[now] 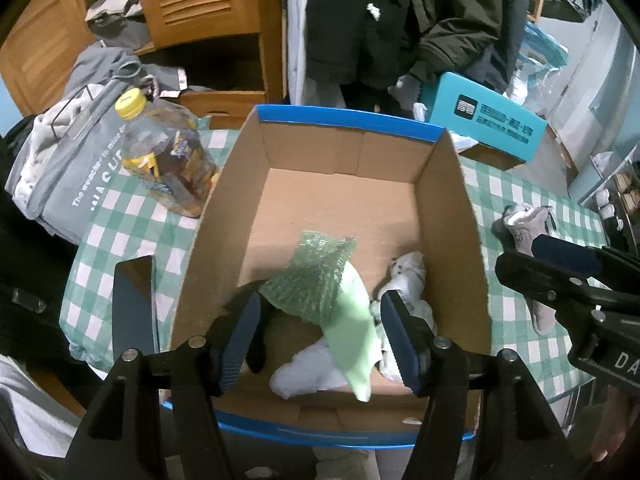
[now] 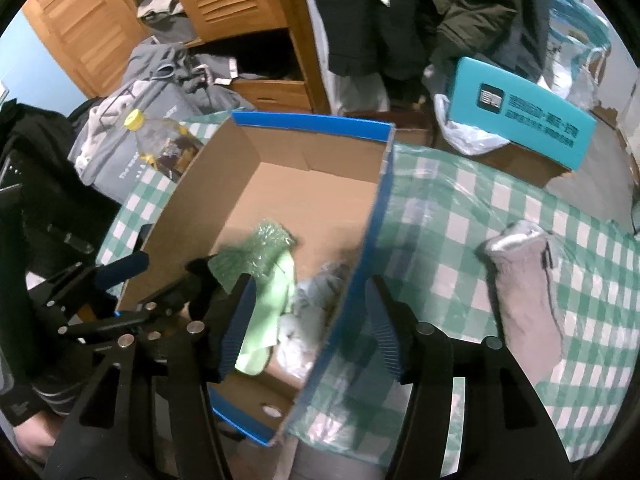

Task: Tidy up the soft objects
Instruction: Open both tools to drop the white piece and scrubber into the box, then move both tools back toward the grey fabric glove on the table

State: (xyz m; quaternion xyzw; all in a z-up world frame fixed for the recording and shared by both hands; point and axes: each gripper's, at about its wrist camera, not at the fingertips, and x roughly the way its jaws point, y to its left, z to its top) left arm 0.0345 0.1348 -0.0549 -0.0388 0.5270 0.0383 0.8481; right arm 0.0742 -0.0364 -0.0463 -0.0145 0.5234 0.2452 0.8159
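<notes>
An open cardboard box (image 1: 224,208) with a blue rim stands on the green-checked tablecloth (image 2: 460,240). Inside it lie a sheet of green bubble wrap (image 1: 316,276), a light green cloth (image 1: 354,332), white soft pieces (image 1: 408,280) and a black piece (image 1: 258,348). My left gripper (image 1: 320,312) is open above the box's near end; the green pieces sit loose between its fingers. My right gripper (image 2: 310,300) is open too and straddles the box's right wall. A grey-pink sock (image 2: 524,292) lies on the cloth to the right of the box.
Left of the box a yellow-capped bottle (image 1: 160,160) stands beside a grey bag (image 1: 76,172) and a dark flat slab (image 1: 134,304). A teal carton (image 1: 488,120) sits at the back right. Beyond the table are wooden louvred doors and dark hanging coats.
</notes>
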